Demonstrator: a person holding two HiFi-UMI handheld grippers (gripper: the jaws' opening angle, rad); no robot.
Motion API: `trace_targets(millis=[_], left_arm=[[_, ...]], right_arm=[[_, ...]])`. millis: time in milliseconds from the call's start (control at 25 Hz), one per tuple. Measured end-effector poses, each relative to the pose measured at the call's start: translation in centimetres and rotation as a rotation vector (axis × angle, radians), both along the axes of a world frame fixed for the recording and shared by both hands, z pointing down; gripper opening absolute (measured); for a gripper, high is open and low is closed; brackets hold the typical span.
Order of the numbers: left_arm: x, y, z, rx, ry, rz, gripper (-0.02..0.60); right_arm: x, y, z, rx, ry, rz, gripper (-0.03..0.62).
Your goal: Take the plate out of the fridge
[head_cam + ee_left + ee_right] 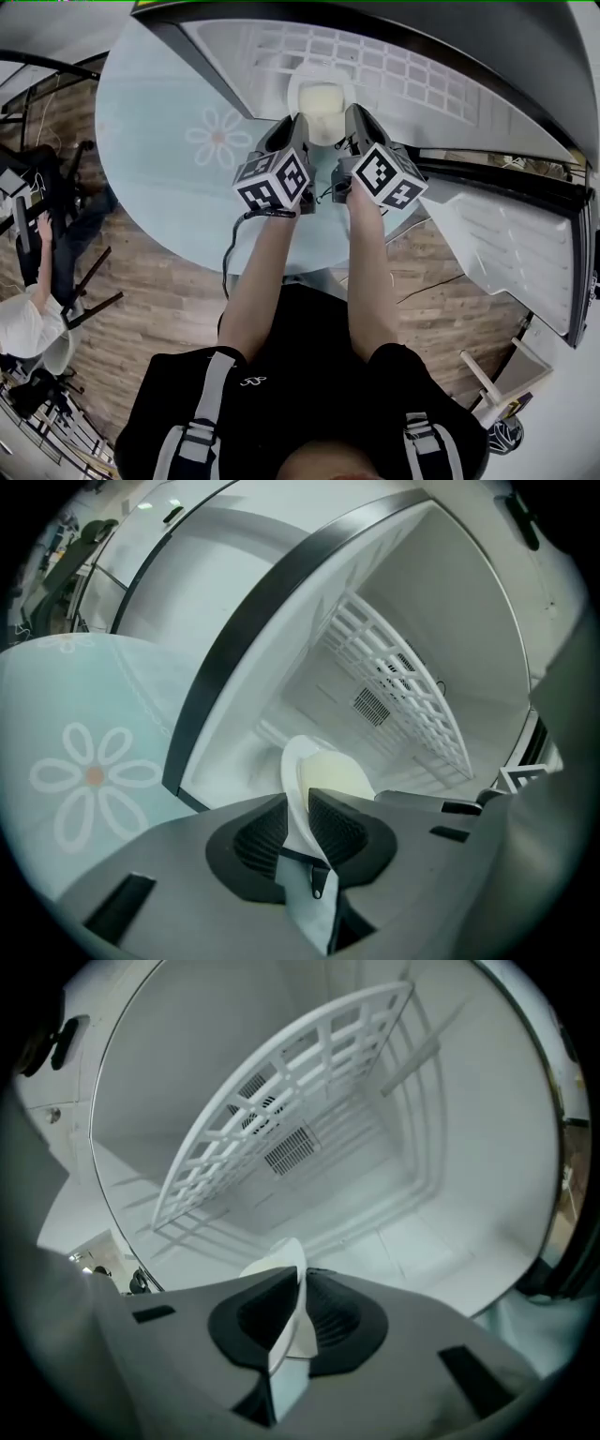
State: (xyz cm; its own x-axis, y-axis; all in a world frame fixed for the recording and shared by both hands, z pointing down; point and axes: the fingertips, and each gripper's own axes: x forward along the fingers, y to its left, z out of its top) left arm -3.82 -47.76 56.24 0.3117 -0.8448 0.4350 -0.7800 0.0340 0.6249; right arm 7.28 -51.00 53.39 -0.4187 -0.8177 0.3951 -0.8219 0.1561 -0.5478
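Observation:
A white plate (322,101) with a pale yellow inside is held at the mouth of the open fridge (394,70). My left gripper (298,141) is shut on the plate's left rim; in the left gripper view the plate (319,775) stands on edge between the dark pads (262,836). My right gripper (349,139) is shut on the right rim, and the right gripper view shows that rim (286,1269) pinched between its pads (333,1321). Both grippers sit side by side just in front of the fridge opening.
A white wire shelf (281,1101) hangs inside the fridge. The fridge door (525,253) stands open at the right. A pale blue round table (178,159) with a flower print lies left of the fridge. A seated person (28,319) is at the far left on the wood floor.

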Motion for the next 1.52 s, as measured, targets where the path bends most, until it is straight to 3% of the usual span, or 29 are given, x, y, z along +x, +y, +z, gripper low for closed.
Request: trace_targets(millis=[440, 880, 1520], left_arm=[[0.6, 3.6, -4.7, 0.088, -0.014, 0.010, 0.066], [2.5, 10.9, -9.2, 0.175, -0.065, 0.026, 0.058], [2.7, 19.9, -10.9, 0.202, -0.108, 0.010, 0.064]], right_arm=[[1.1, 4.6, -3.4, 0.055, -0.093, 0.029, 0.037], [3.3, 12.7, -6.9, 0.117, -0.145, 0.040, 0.040], [3.3, 21.3, -8.9, 0.170, -0.180, 0.005, 0.037]])
